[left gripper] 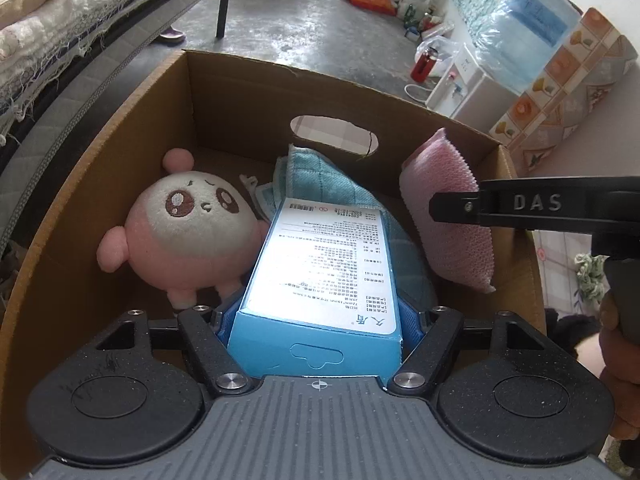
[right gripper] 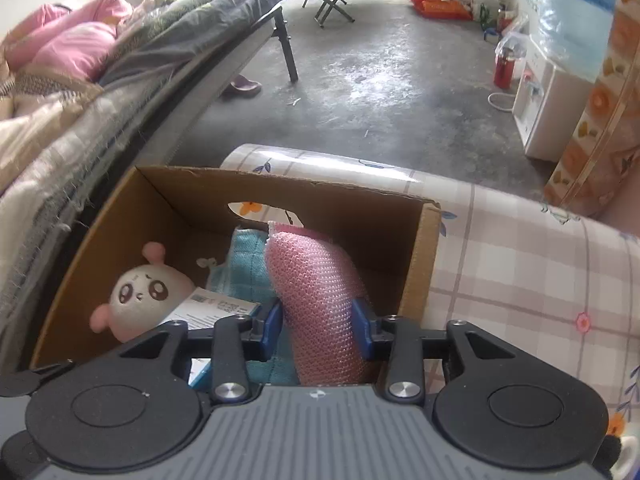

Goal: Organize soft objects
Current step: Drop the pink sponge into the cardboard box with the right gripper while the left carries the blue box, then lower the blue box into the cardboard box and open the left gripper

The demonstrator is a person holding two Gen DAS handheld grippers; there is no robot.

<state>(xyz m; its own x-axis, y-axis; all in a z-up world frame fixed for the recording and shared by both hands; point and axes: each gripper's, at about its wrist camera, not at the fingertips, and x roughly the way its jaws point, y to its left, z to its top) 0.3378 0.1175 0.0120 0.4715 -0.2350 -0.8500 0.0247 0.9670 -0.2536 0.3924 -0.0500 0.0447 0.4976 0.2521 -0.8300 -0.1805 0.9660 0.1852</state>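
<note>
right gripper (right gripper: pixel 318 326) astride pink mesh sponge (right gripper: pixel 320 300), cardboard box (right gripper: pixel 420 264), pink plush toy (right gripper: pixel 140 292), teal cloth (right gripper: pixel 244 268)

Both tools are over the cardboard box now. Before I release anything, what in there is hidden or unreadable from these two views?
- Box floor: both views, covered by the plush toy, teal cloth and blue carton.
- Carton label text: left wrist view, glare and tiny print.
- Carton's near end: right wrist view, behind the right tool.
- Pink sponge's lower end: right wrist view, cut off by the tool body.
- White item behind the plush: too small to identify.
</note>
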